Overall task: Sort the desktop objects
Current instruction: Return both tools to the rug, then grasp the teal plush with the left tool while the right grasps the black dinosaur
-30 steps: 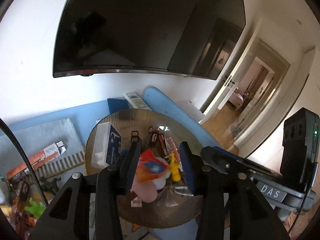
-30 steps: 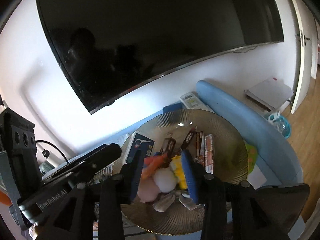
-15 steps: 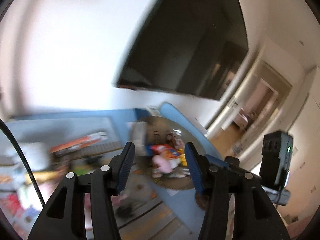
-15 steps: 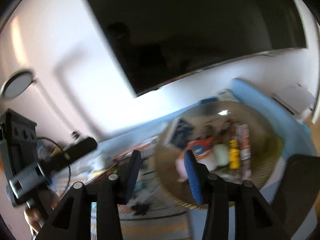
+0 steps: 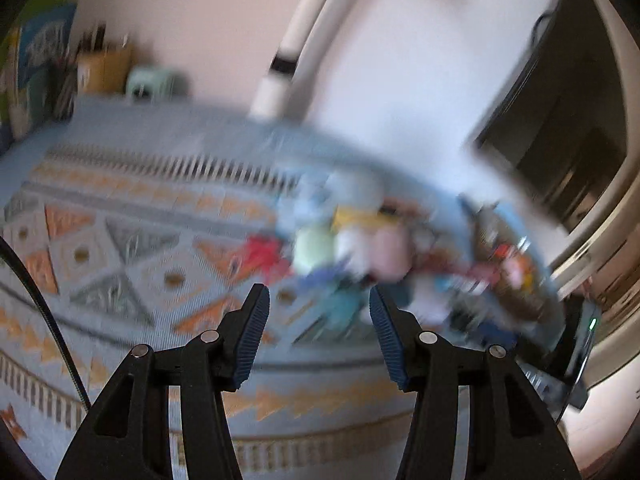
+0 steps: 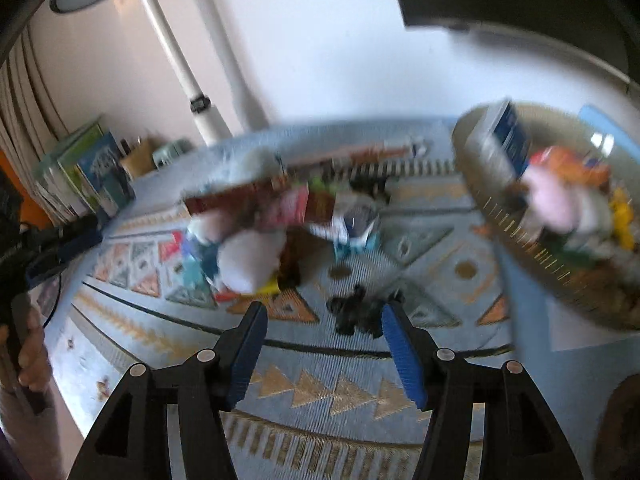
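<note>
- Right now your left tongs [image 5: 318,320] are spread wide with nothing between them, above the grey-blue patterned woven mat [image 5: 120,248] on the table.
- Just ahead of them lies a blurred heap of colourful small toys and packets [image 5: 352,248].
- Your right tongs [image 6: 322,334] are spread too, empty; a small black toy [image 6: 356,314] sits just beyond their tips.
- Off to their right stands the round ribbed glass plate [image 6: 520,236], loaded with items.
</note>
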Tool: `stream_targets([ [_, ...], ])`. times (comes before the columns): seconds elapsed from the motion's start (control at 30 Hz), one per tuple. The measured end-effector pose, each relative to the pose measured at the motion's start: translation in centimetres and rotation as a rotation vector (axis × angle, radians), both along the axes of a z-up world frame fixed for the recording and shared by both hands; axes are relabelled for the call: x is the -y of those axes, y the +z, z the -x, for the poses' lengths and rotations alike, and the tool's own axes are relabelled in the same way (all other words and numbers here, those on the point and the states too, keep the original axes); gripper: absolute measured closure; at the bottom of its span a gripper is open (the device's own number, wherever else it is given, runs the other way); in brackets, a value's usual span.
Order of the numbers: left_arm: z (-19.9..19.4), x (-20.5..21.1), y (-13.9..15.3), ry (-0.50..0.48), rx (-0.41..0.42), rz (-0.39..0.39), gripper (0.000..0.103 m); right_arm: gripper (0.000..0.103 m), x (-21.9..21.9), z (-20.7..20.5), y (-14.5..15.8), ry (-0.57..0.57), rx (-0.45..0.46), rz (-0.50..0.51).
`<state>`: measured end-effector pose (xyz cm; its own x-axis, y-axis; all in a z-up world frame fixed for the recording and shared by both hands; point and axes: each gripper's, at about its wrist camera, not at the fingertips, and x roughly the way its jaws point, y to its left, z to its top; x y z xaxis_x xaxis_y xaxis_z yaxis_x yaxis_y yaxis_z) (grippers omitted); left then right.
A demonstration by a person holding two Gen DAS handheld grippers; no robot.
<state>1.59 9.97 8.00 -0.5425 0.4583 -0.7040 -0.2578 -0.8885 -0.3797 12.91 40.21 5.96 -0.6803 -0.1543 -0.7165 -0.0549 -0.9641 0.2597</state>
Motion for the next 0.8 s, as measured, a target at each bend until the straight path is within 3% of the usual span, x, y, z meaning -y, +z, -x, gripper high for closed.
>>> stream_targets([
  [0.17,0.6,-2.8,-3.0,-0.079,0.021,0.1,0.053,0.045,-1.1,0.3,-1.6,-0.046,-0.008,0.038],
  [0.4,1.4,-7.7,-4.8,-0.149,-0.027,0.263,0.053,0.045,-1.9,-0.3,-1.3,-0.075,-0.036,0.071],
  [0.57,2.0,-8.1,-5.7,-0.123,-0.044,0.234,0.054,0.045,-1.3,-0.2,-1.1,-0.058,-0.045,0.055],
  [0.63,2.1,-8.2,-5.8,-0.12,-0.051,0.234,0.067,0.045,-1.4,-0.2,-1.2,-0.062,-0.046,0.053],
  [0.7,1.8,-8.0,-5.8,-0.117,-0.064,0.25,0.072,0.045,-1.4,-0.1,-1.2,-0.068,-0.044,0.057],
  [0.8,1.2,-7.4,-5.8,-0.116,-0.07,0.199,0.073,0.045,-1.4,0.2,-1.5,-0.076,-0.023,0.057],
])
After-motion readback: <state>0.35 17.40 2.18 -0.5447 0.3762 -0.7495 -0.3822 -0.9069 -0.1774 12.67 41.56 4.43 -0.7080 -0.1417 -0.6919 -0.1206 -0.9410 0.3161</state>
